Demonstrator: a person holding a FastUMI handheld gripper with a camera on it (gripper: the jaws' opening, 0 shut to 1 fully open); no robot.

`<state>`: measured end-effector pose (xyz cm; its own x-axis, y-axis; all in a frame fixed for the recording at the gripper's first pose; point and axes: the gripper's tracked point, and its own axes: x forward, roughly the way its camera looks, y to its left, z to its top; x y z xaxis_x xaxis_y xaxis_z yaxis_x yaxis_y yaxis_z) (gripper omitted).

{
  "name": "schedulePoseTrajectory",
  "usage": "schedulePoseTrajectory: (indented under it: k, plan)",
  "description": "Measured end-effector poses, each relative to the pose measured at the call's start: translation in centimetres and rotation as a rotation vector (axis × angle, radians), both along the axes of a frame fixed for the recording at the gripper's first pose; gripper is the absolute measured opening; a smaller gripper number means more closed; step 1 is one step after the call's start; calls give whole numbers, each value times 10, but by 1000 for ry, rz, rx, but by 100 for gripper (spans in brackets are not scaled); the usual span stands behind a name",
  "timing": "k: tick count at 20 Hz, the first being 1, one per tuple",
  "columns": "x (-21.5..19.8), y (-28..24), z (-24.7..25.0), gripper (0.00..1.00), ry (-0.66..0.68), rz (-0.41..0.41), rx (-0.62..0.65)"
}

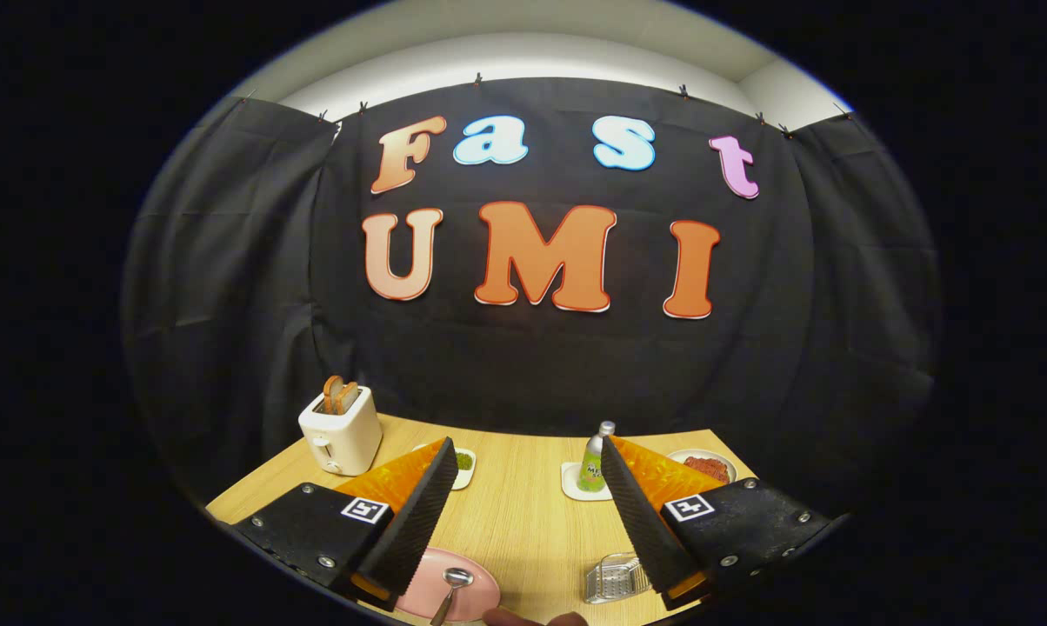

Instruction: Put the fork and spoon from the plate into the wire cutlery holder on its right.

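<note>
A pink plate [476,584] lies on the wooden table close under the gripper, by the left finger. A metal spoon [454,587] rests on it, bowl away from me; I cannot make out a fork. To the plate's right, next to the right finger, stands the wire cutlery holder [613,578]. My gripper [523,454] is held well above the table with its fingers wide apart and nothing between them. Plate and holder sit below and between the finger bases.
A white toaster [343,430] with bread slices stands at the back left. A small bowl of greens [463,464] lies behind the left finger. A green bottle [595,462] stands on a white coaster at the back, a dish of red food [706,463] beyond it. A person's fingertips [532,618] show at the near table edge.
</note>
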<state>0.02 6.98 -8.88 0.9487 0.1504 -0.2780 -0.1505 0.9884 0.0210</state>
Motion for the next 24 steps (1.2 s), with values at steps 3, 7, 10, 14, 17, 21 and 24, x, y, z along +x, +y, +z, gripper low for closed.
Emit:
schedulePoseTrajectory:
  k: [3,7,10,14,17,21,24]
  plan:
    - [-9,20,-40,99,120,48,-16]
    - [-33,44,-99,97,326,116,-28]
    - [-53,59,-143,95,457,170,-79]
    - [-87,73,-198,89,657,223,-94]
    - [-108,80,-227,86,762,256,-129]
    - [-131,87,-264,76,881,285,-172]
    - [-140,92,-285,66,954,279,-182]
